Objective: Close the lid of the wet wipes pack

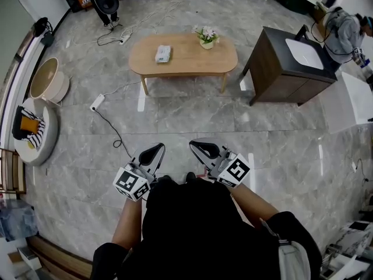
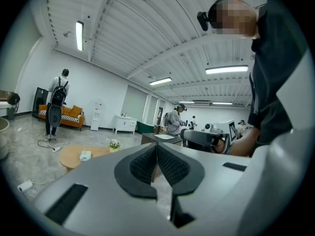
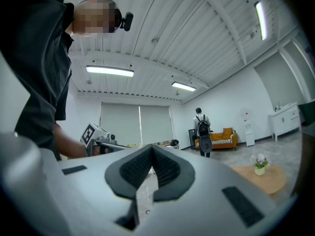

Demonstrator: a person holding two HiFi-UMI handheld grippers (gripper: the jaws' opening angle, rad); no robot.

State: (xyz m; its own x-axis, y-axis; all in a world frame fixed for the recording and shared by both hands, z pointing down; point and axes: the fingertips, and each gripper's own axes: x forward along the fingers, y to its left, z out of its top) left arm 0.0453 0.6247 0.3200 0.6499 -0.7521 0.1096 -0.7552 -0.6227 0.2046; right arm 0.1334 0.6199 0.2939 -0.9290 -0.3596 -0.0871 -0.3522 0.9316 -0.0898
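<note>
Item 1. Left gripper [image 1: 156, 150]: I read its jaws as pressed together, pads meeting, nothing between them. It is held close to the body.

Item 2. Right gripper [image 1: 198, 146]: jaws likewise together and empty, just beside the left gripper, the two tips apart.

Item 3. Wet wipes pack [image 1: 163, 53]: lies on the oval wooden table [image 1: 183, 66], well ahead of both grippers; straight ahead of the left one, ahead and to the left of the right one. From here I cannot tell how its lid stands.

Item 4. Flower pot [image 1: 207, 38]: same table, on the pack's right, apart from it.

Item 5. Dark cabinet [image 1: 285, 69]: ahead and to the right of the right gripper, beside the table.

Item 6. Power strip [image 1: 97, 102]: on the floor, ahead and left of the left gripper.
</note>
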